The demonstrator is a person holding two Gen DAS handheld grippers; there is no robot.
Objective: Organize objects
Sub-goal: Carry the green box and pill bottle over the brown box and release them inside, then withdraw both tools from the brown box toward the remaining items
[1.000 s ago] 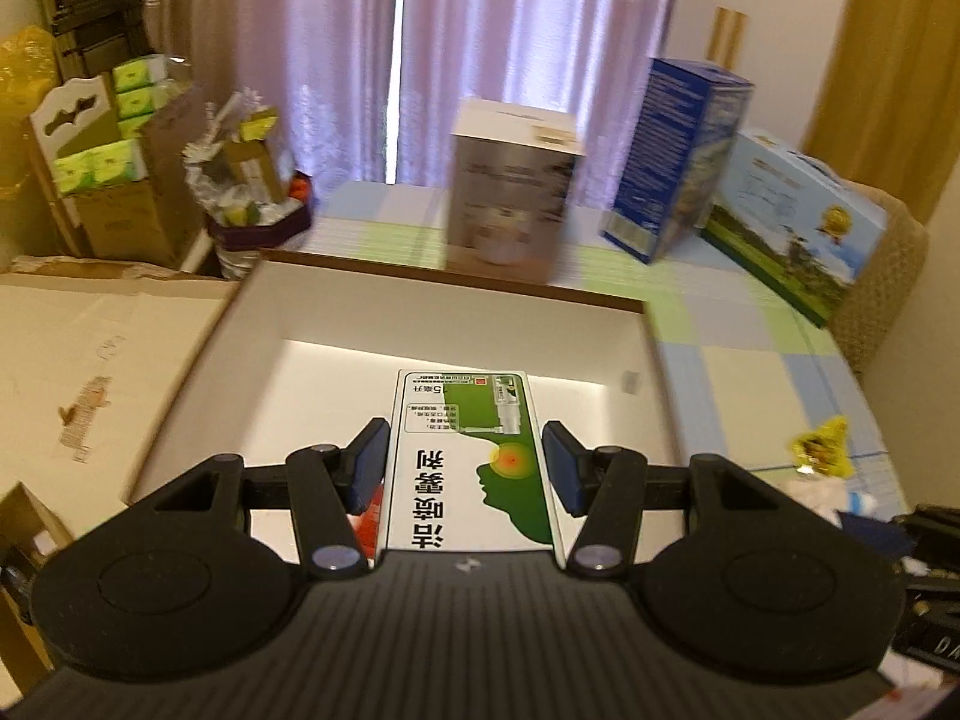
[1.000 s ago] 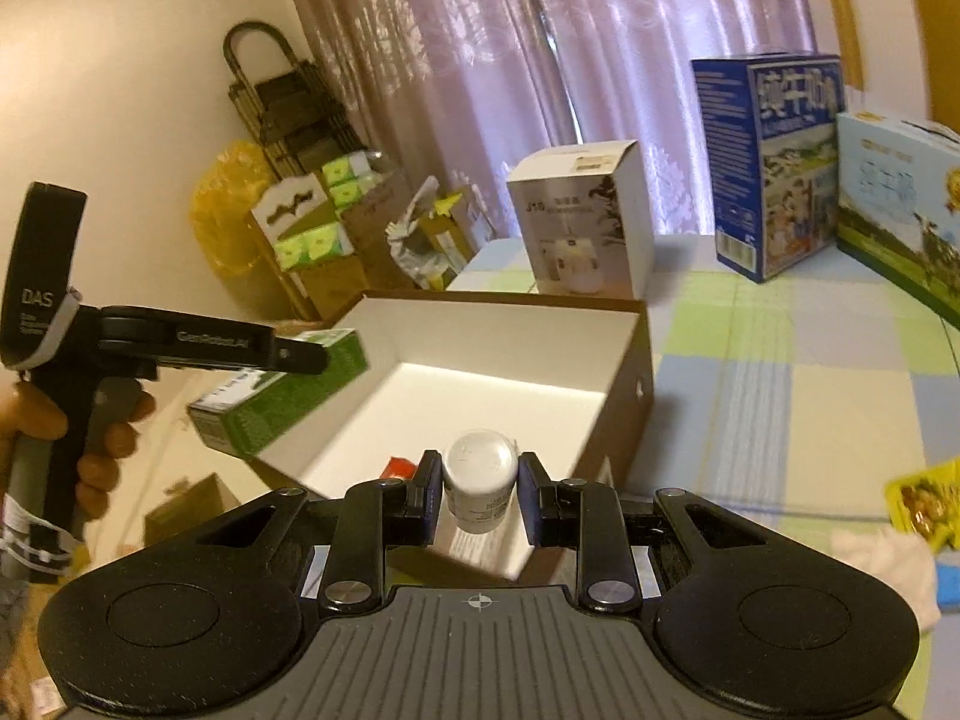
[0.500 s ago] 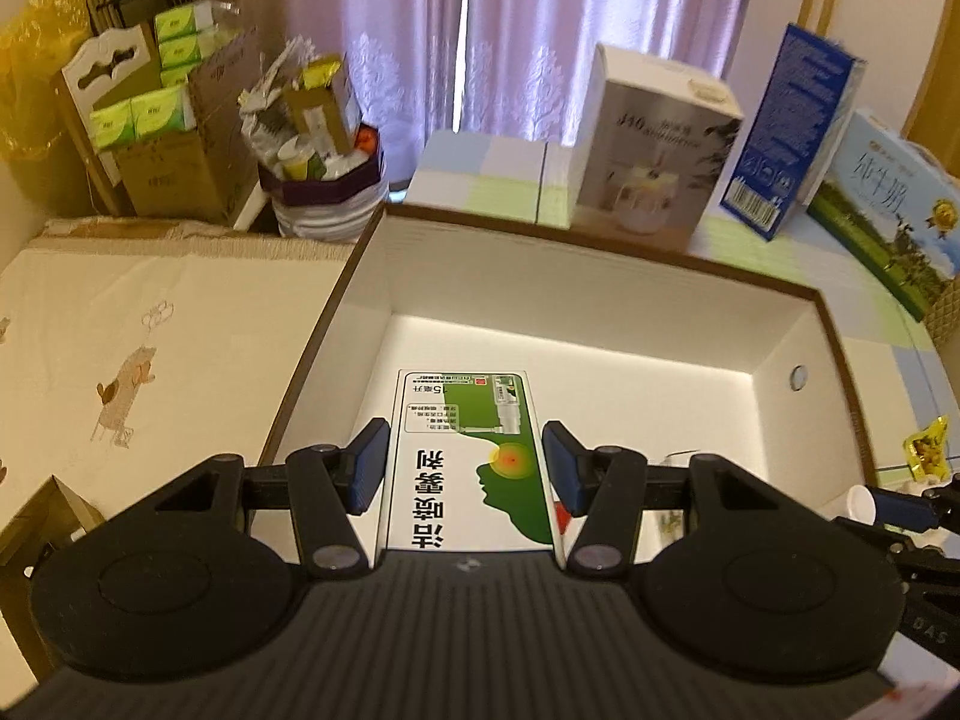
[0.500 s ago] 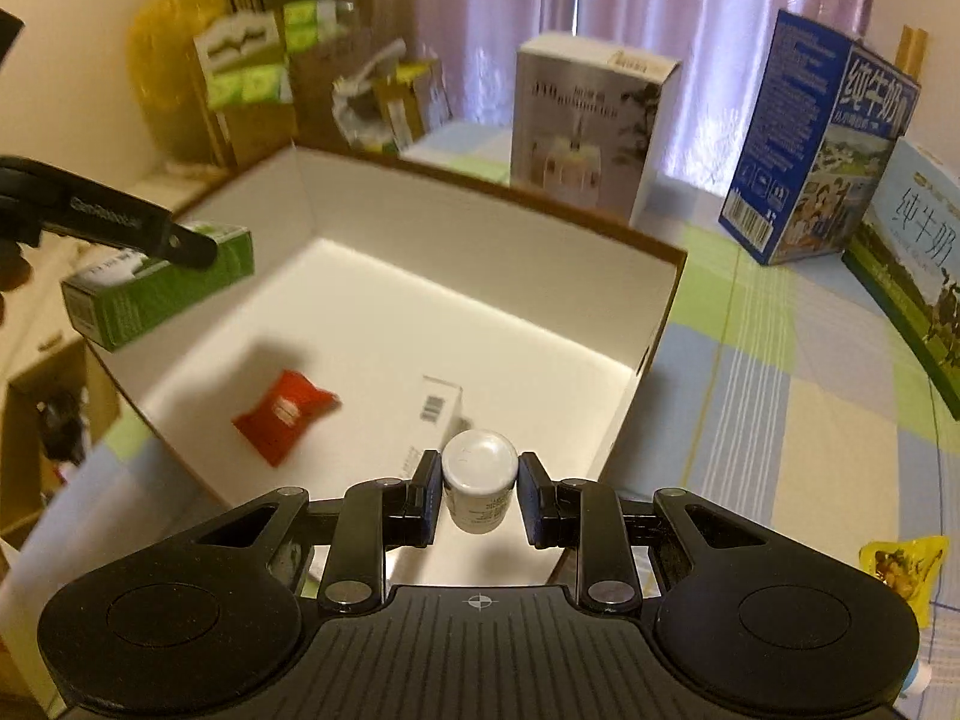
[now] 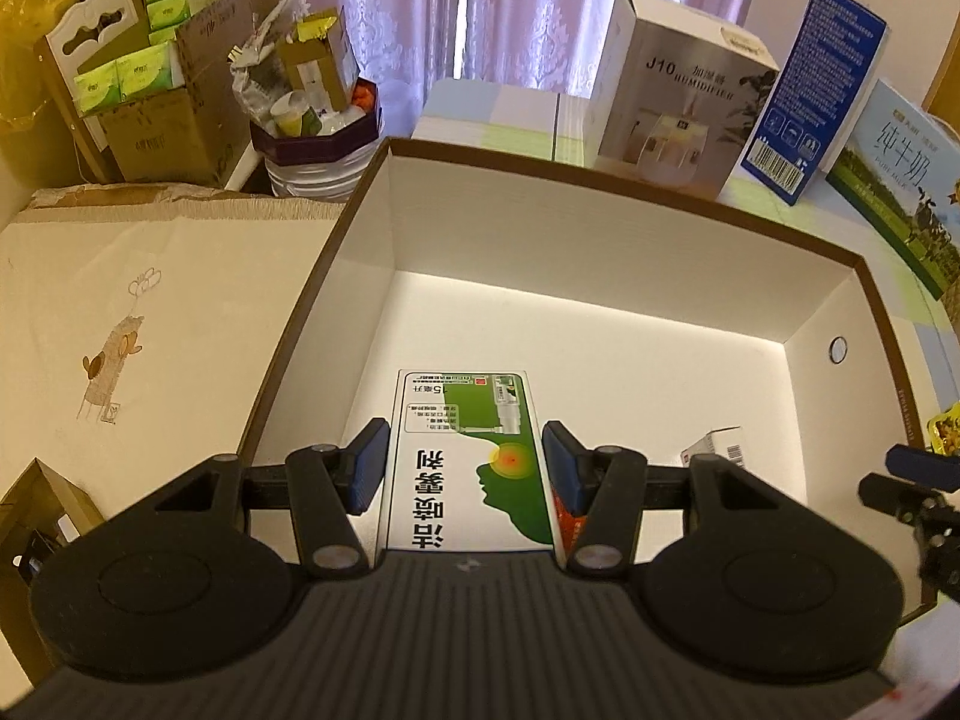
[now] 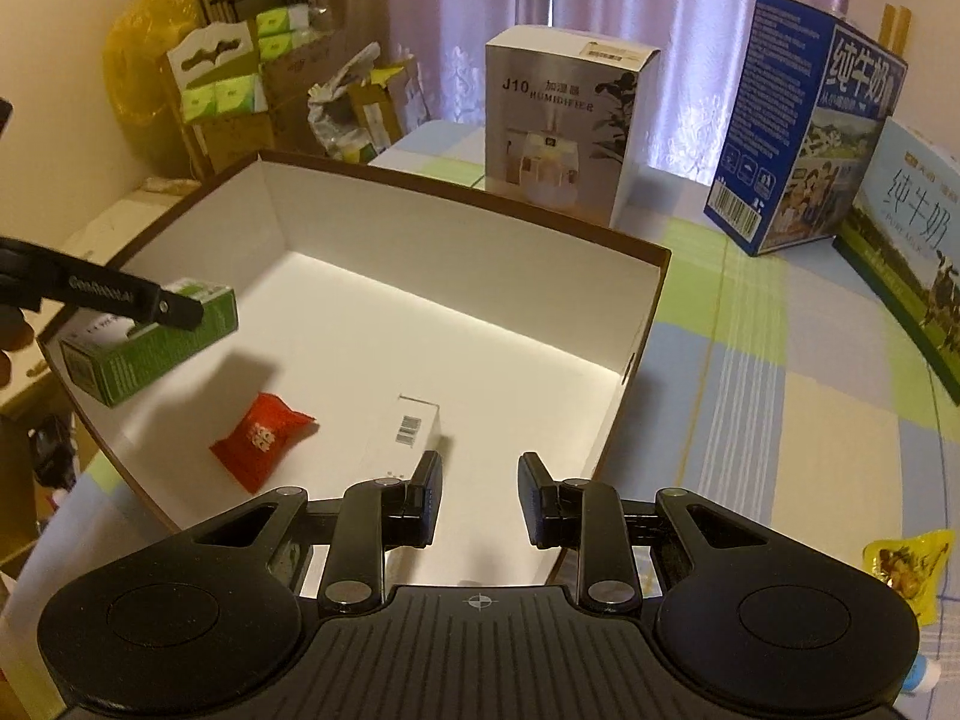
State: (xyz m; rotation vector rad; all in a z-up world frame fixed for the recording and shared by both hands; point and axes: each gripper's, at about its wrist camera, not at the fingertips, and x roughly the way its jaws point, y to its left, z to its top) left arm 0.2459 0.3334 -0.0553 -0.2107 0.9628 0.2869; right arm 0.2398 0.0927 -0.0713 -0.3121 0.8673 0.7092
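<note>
Over the white-lined box [image 5: 600, 252], left tool [image 5: 465, 465] pinches the green carton [image 5: 468, 456]; right tool [image 6: 480, 495] is spread, empty.

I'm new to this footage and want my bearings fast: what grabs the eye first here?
The big open white box with a brown rim fills the middle of the table. Over its left side the left gripper holds a green and white spray carton; on the box floor lie a red candy packet and a small white carton. The right gripper stands open and empty at the near right corner.
</note>
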